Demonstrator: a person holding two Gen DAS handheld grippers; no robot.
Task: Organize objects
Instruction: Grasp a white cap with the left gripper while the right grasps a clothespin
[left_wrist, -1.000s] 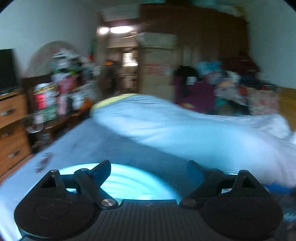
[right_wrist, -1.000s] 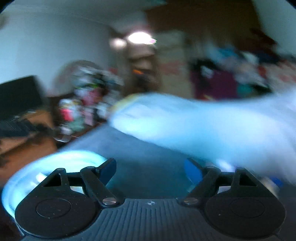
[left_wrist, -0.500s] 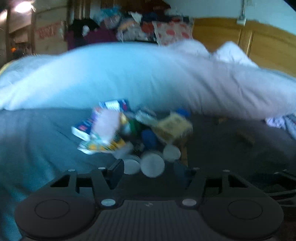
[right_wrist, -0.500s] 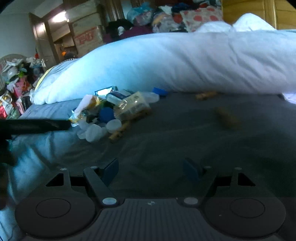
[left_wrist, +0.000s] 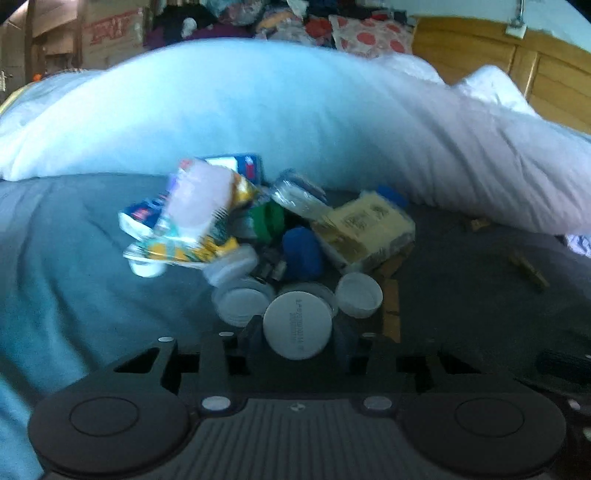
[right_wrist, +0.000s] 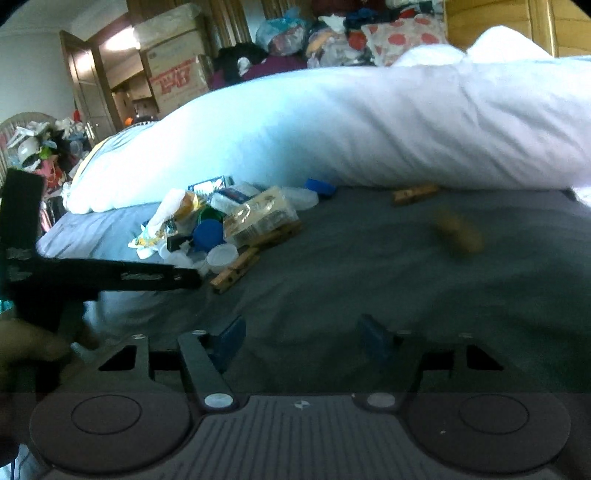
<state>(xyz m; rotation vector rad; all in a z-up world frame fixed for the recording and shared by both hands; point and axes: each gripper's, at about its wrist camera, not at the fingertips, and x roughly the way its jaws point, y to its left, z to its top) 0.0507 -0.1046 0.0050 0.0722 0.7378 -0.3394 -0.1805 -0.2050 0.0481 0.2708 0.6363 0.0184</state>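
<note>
The things lie in a heap on a bed with a grey sheet (right_wrist: 369, 266), just before a long white duvet (left_wrist: 295, 122). In the heap are snack wrappers (left_wrist: 192, 218), a blue cap (left_wrist: 301, 251), white lids and wooden clothespins (right_wrist: 236, 271). The left tool (left_wrist: 297, 338) is closing, and a round white lid (left_wrist: 297, 325) stands between its fingers; if they press it already, I cannot tell. The right tool (right_wrist: 301, 338) is closing too, with only bare sheet between its fingers. Behind the bed stand cardboard boxes (right_wrist: 173, 70), piled clothes and wooden cupboards
</note>
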